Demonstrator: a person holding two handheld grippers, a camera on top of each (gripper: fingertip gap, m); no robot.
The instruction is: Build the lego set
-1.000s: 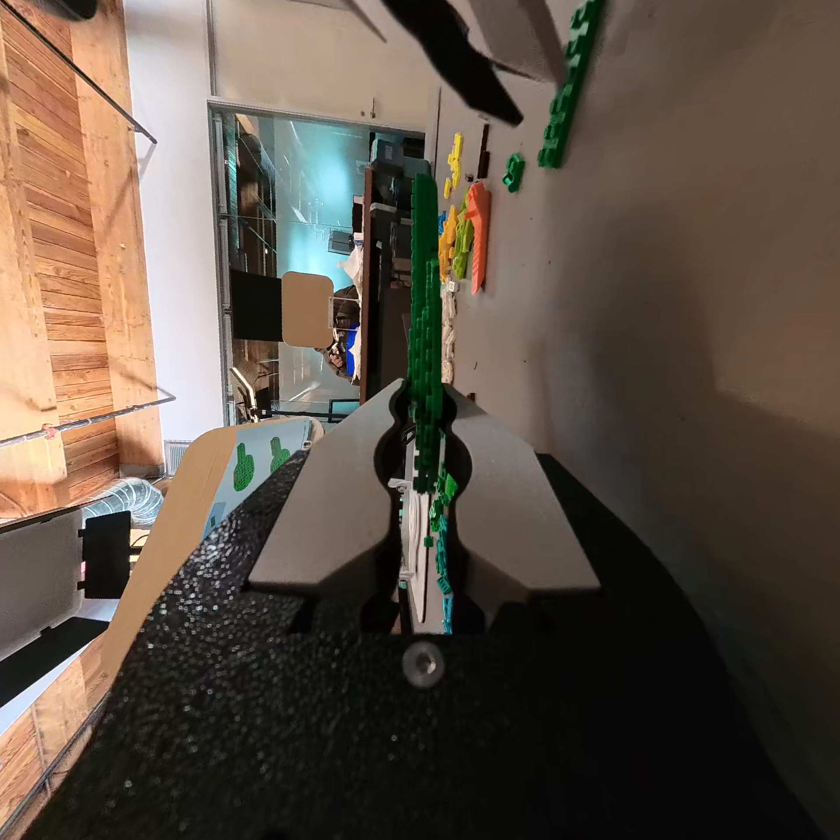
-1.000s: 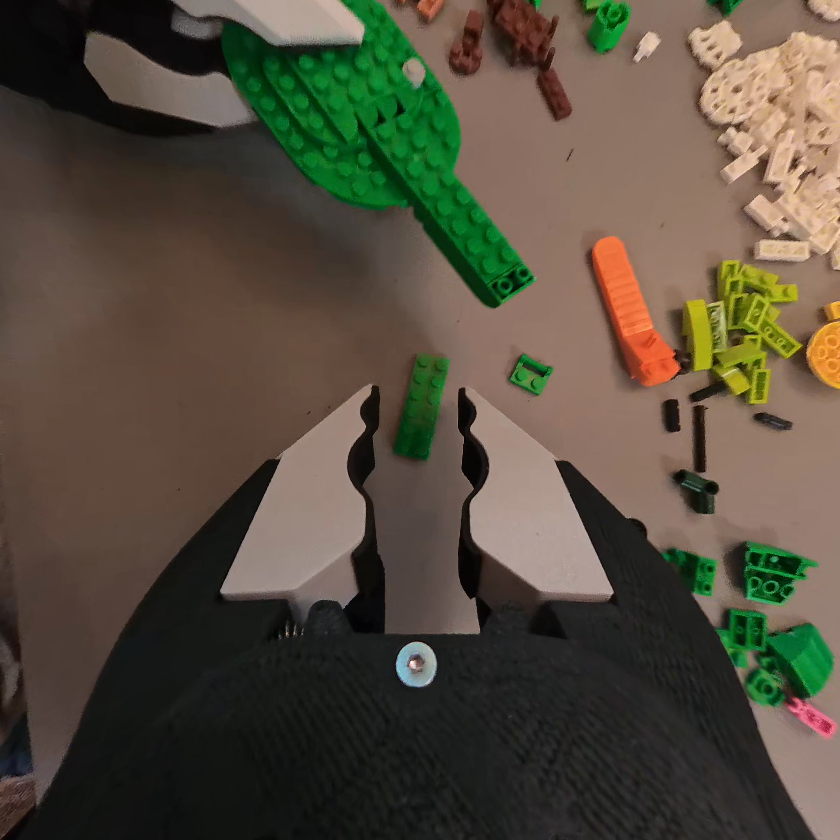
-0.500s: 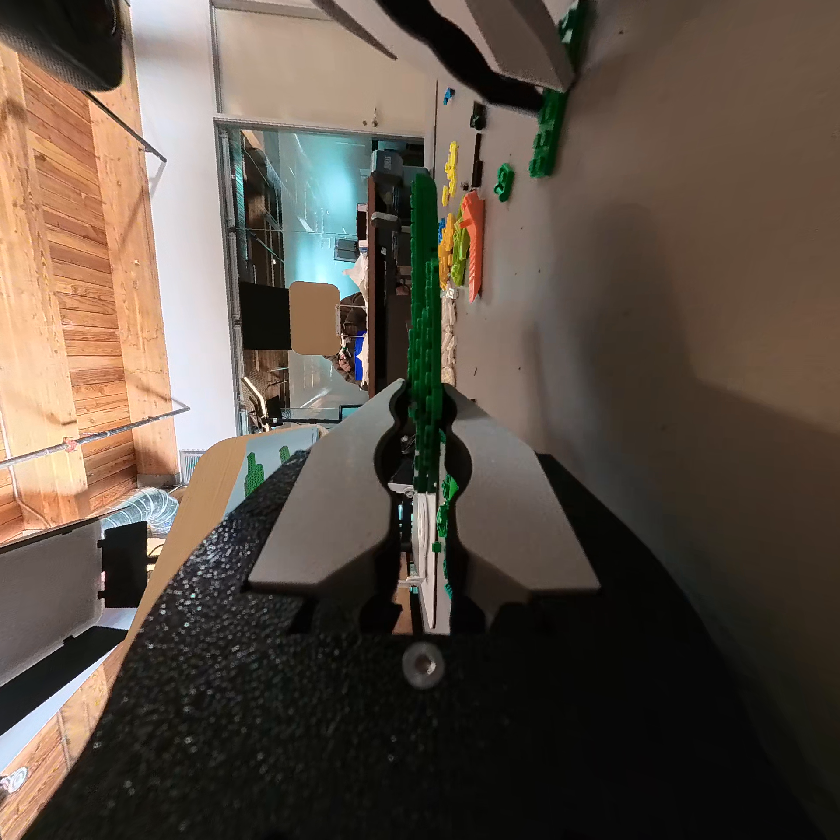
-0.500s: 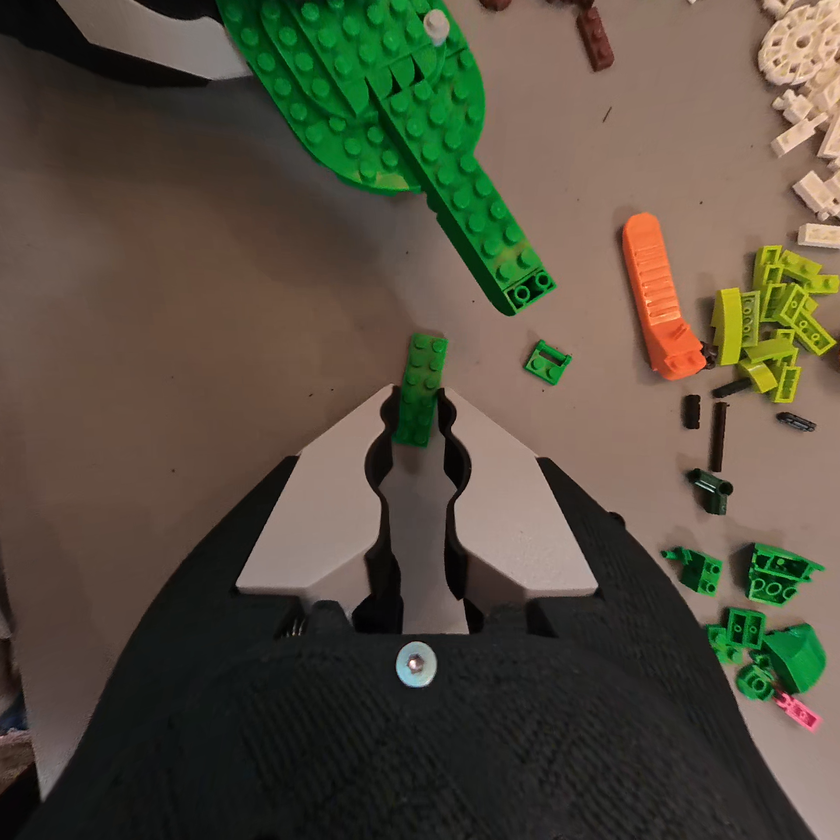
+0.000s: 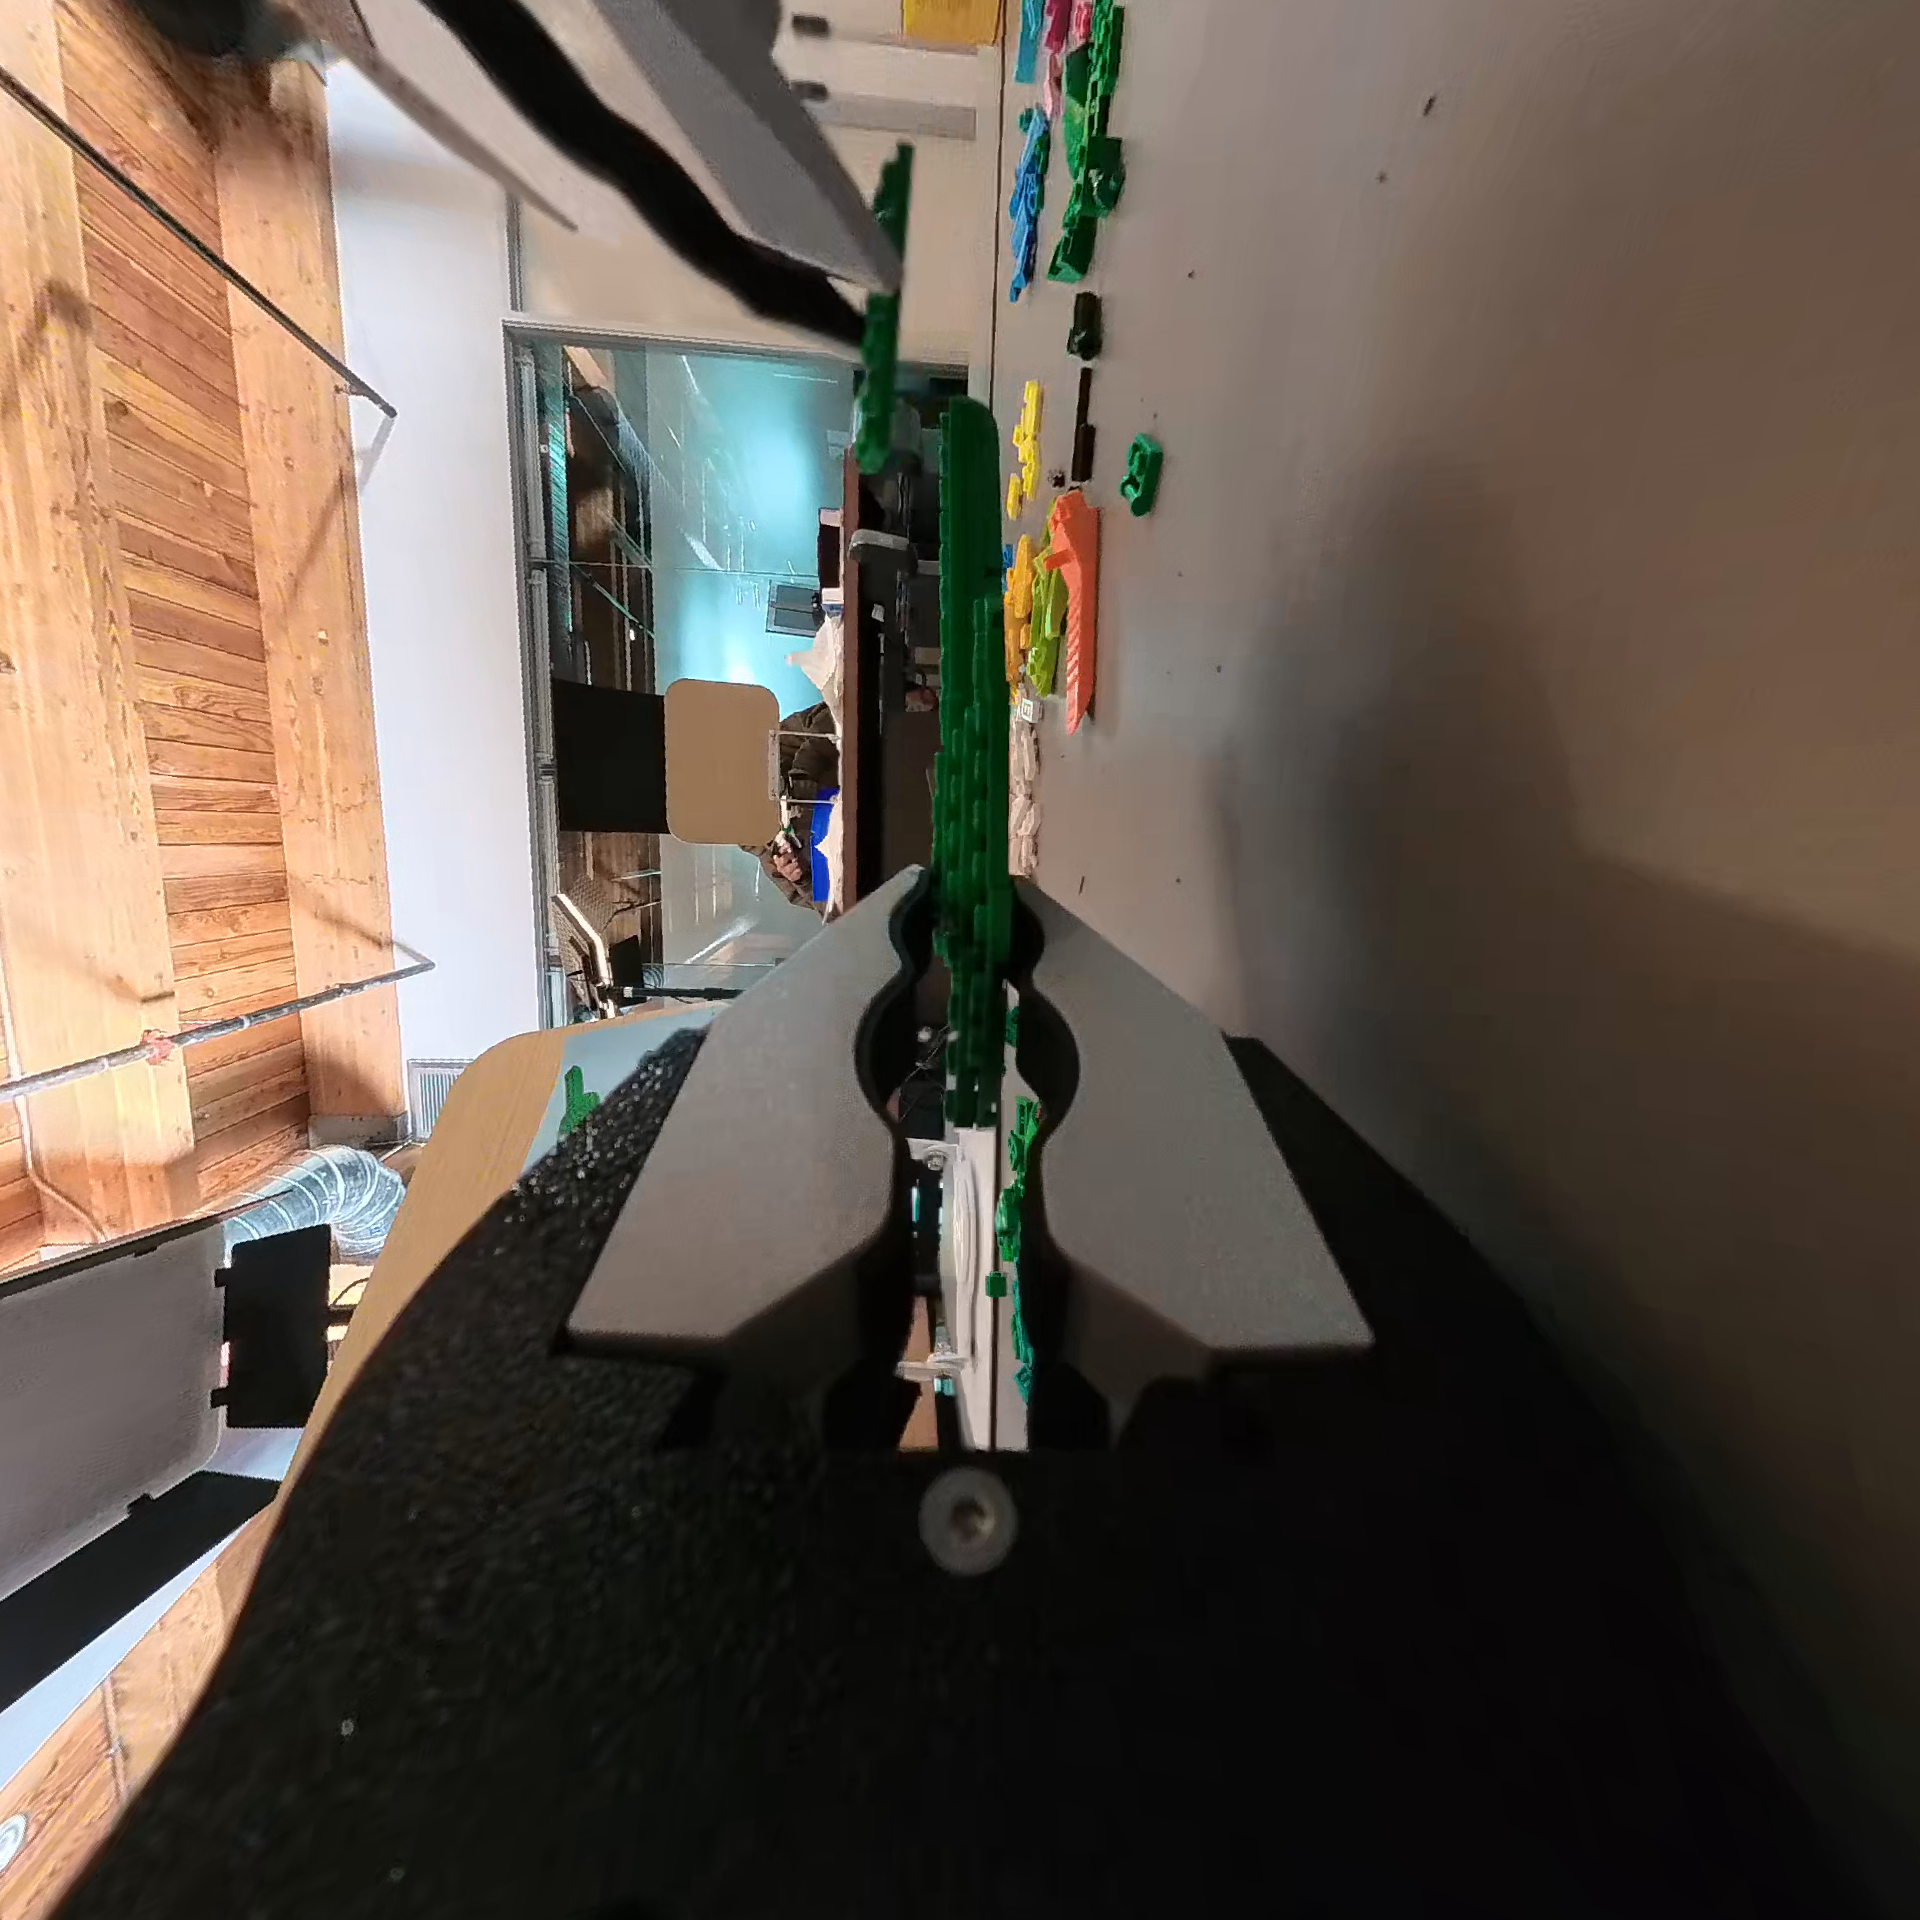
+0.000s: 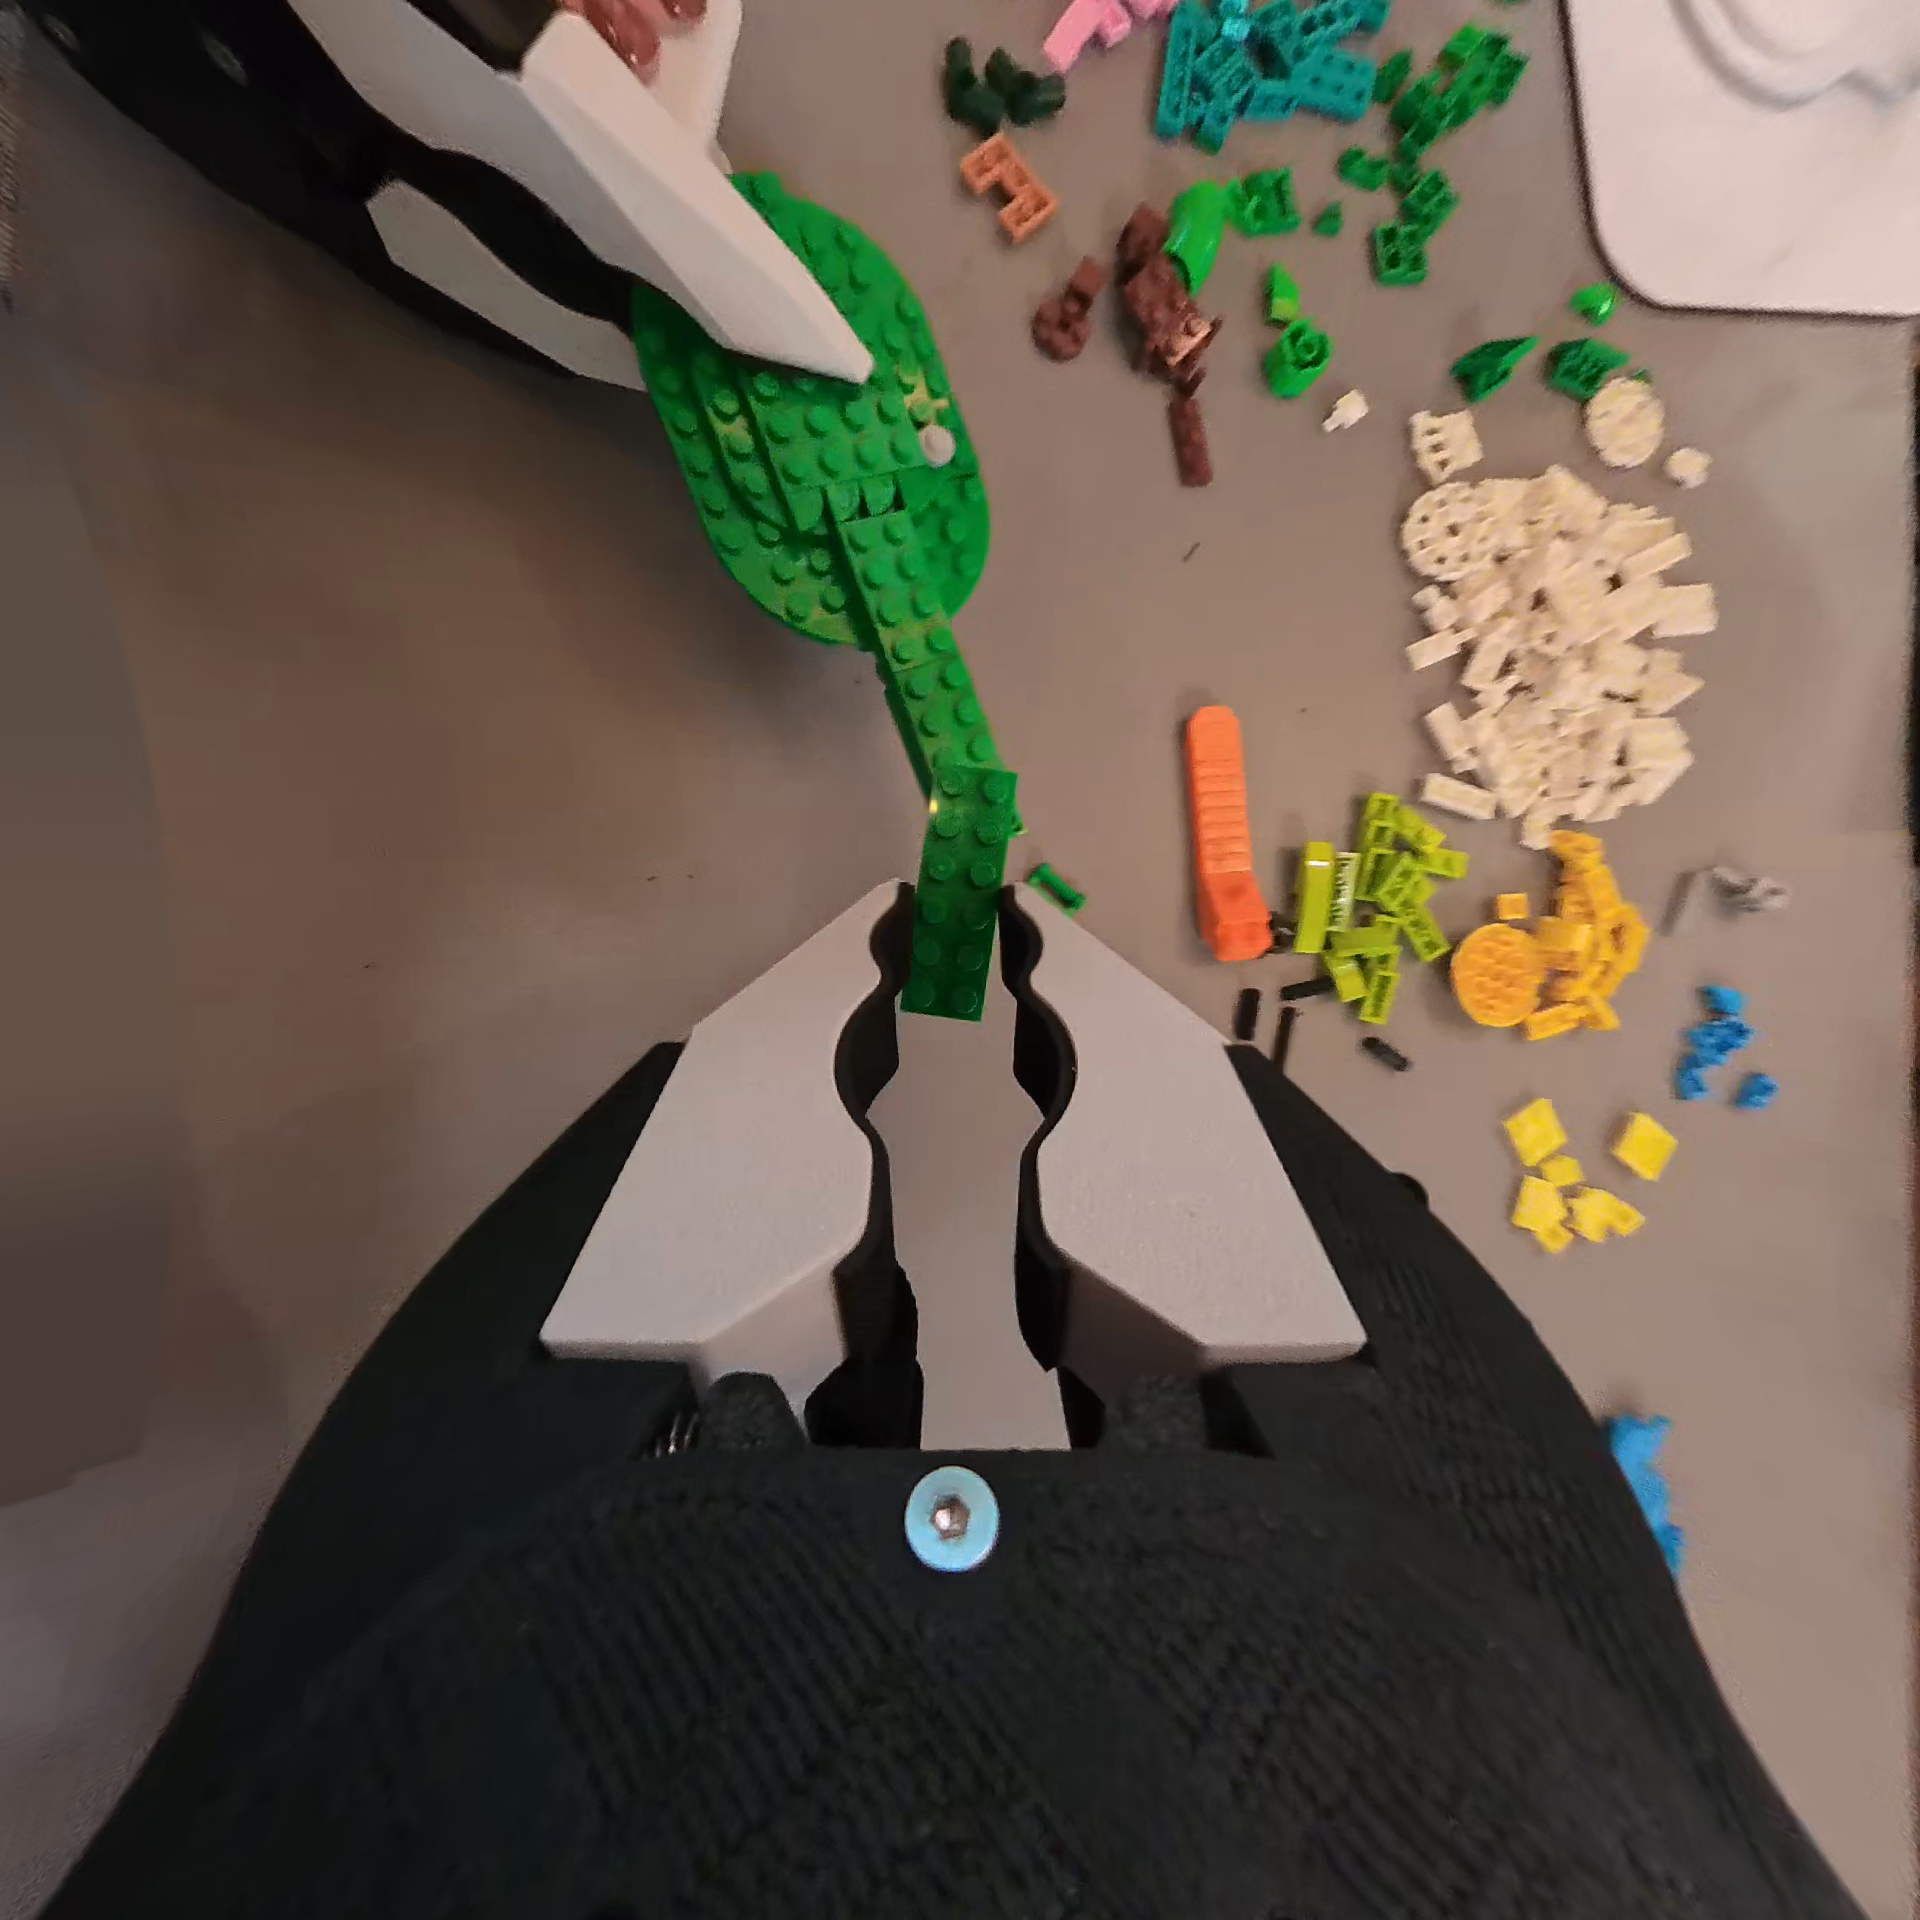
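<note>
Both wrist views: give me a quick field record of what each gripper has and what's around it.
left gripper: shut on green brick leaf assembly, clamped edge-on between both pads
right gripper: shut on green 2x6 plate, far end overlapping the assembly's stem tip
surface: grey table
nearest loose parts: small green piece, orange brick separator
sorted piles: lime, yellow-orange, cream, brown, teal
</note>
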